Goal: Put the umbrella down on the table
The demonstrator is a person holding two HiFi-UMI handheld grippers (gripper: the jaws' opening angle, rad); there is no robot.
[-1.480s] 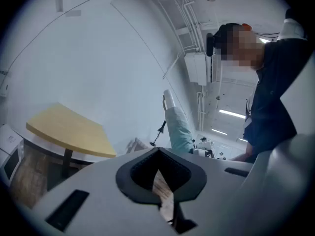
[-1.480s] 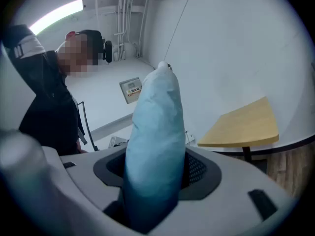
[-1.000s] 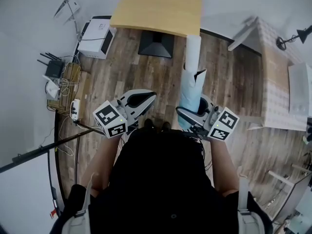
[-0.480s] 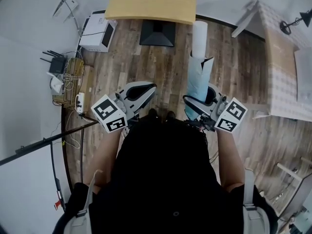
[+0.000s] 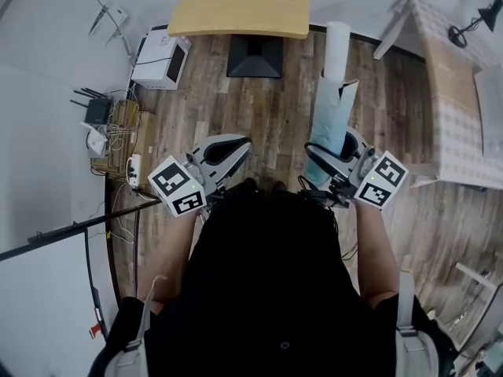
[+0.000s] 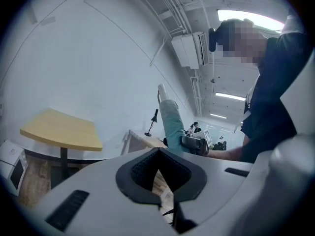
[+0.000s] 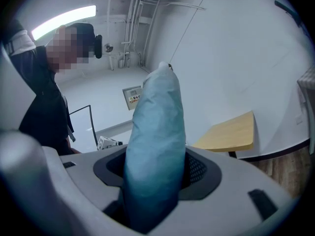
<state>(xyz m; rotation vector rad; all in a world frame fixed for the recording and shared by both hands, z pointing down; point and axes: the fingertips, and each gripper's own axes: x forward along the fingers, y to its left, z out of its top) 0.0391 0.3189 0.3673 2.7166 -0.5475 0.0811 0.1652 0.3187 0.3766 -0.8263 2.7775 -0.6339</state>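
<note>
A folded light-blue umbrella (image 5: 330,120) with a white end (image 5: 337,42) points away from my body over the wooden floor. My right gripper (image 5: 334,159) is shut on its lower part, and the blue fabric (image 7: 155,146) fills the space between the jaws. My left gripper (image 5: 228,149) is shut with nothing in it and is held apart to the left. The yellow-topped table (image 5: 240,5) stands ahead, beyond the umbrella's tip. From the left gripper view the umbrella (image 6: 172,122) stands upright to the right of the table (image 6: 59,130).
The table's black base (image 5: 254,56) sits on the plank floor. A white appliance (image 5: 161,57), a router (image 5: 98,110) and cables lie at the left wall. A checked-cloth table (image 5: 460,108) with a desk lamp (image 5: 464,30) is at the right. A black pole (image 5: 71,230) slants at lower left.
The right gripper and the umbrella have drifted to the right and slightly forward. The left gripper has kept its place and stayed shut. The table sits higher in the head view.
</note>
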